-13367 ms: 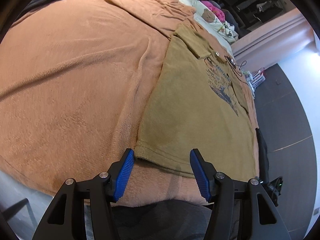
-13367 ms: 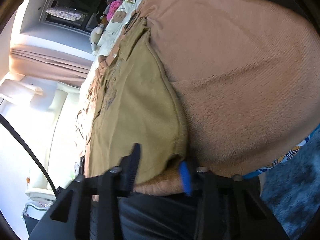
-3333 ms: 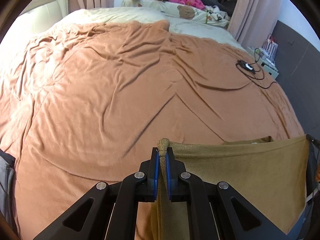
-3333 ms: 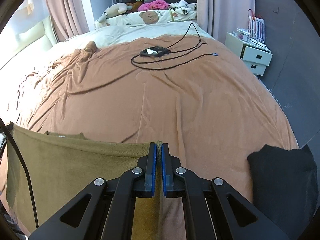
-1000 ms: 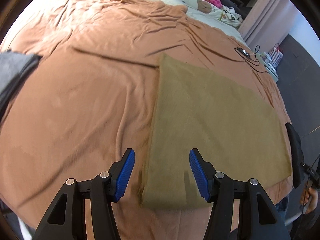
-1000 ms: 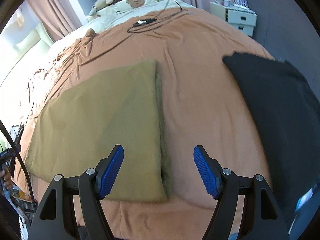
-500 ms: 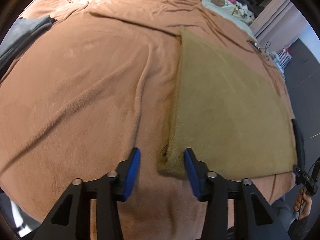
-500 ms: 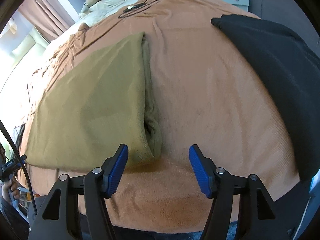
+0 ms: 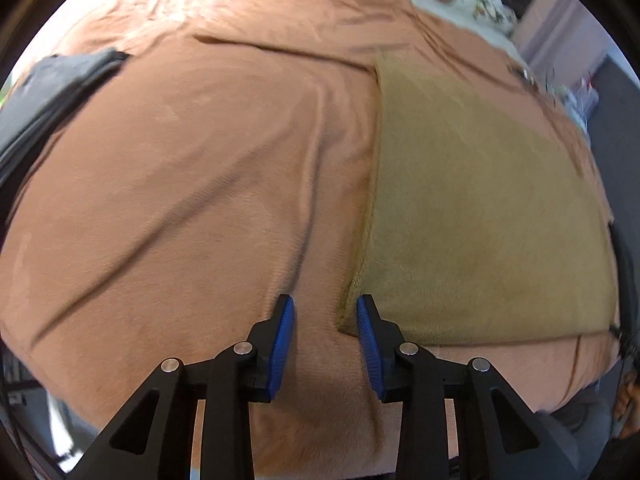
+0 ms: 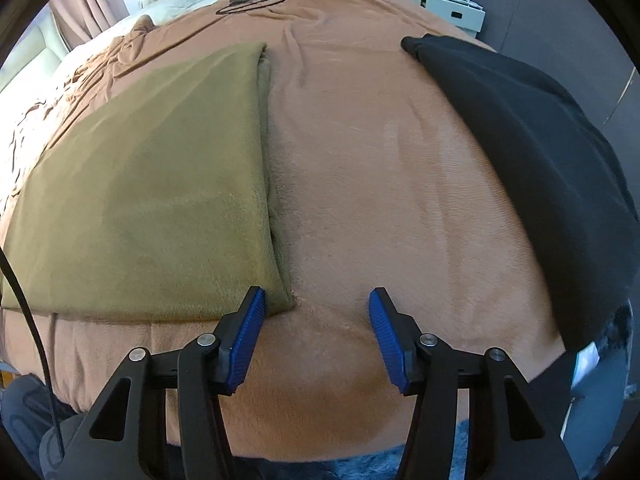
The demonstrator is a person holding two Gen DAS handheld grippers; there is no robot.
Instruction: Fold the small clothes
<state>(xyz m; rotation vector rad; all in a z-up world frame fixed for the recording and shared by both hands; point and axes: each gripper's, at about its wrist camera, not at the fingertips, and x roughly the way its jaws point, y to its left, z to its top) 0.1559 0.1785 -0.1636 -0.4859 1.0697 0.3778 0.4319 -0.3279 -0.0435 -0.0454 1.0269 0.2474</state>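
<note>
Both grippers have dropped closer to the bed since a second ago, and their jaws are narrower. Now the olive shirt (image 10: 152, 200), a soft, fleecy rectangle folded in half, lies flat on the rust-brown blanket (image 10: 380, 184), its long axis running across both pictures. Left gripper (image 9: 325, 322), lower centre, is closing around the shirt's near left corner; the pads seem not yet to press it, though blur hampers judgement. Right gripper (image 10: 316, 312) is closing too, its left pad over the shirt's near right corner. A black garment (image 10: 540, 152) lies at right.
</note>
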